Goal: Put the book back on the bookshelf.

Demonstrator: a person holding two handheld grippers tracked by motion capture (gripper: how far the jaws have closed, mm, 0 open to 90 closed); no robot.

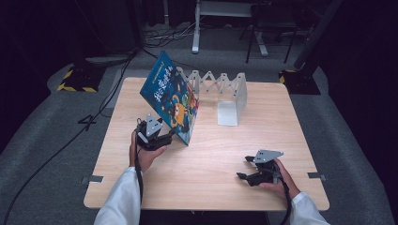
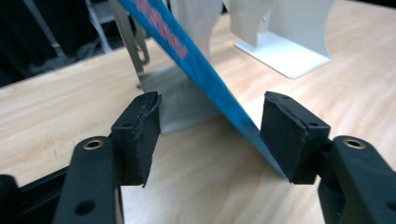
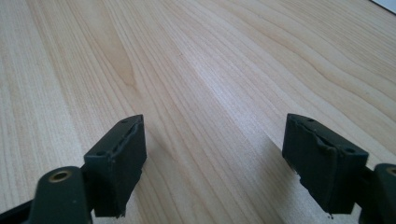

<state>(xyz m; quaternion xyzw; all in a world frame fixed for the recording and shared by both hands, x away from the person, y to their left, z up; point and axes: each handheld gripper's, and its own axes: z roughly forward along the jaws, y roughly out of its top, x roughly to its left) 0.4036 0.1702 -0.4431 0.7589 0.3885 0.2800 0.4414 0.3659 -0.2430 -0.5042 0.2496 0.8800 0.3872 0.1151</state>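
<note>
A blue picture book (image 1: 171,96) stands tilted on the wooden table (image 1: 211,183), its top leaning left and its lower edge on the wood in front of a white fold-out book rack (image 1: 227,96). My left gripper (image 1: 169,137) sits at the book's lower left corner. In the left gripper view the book's thin edge (image 2: 201,70) runs down between the jaws, close against the right pad (image 2: 285,135), while the left pad stands clear of it. The left gripper (image 2: 210,135) is open. My right gripper (image 1: 242,168) rests low at the front right, open over bare wood (image 3: 215,163).
The rack's flat foot plates (image 2: 285,56) lie on the table behind the book. A grey plate (image 2: 180,102) sits under the leaning book. Beyond the table are floor cables (image 1: 108,93), yellow-striped stand bases (image 1: 77,79) and a white frame's legs (image 1: 197,33).
</note>
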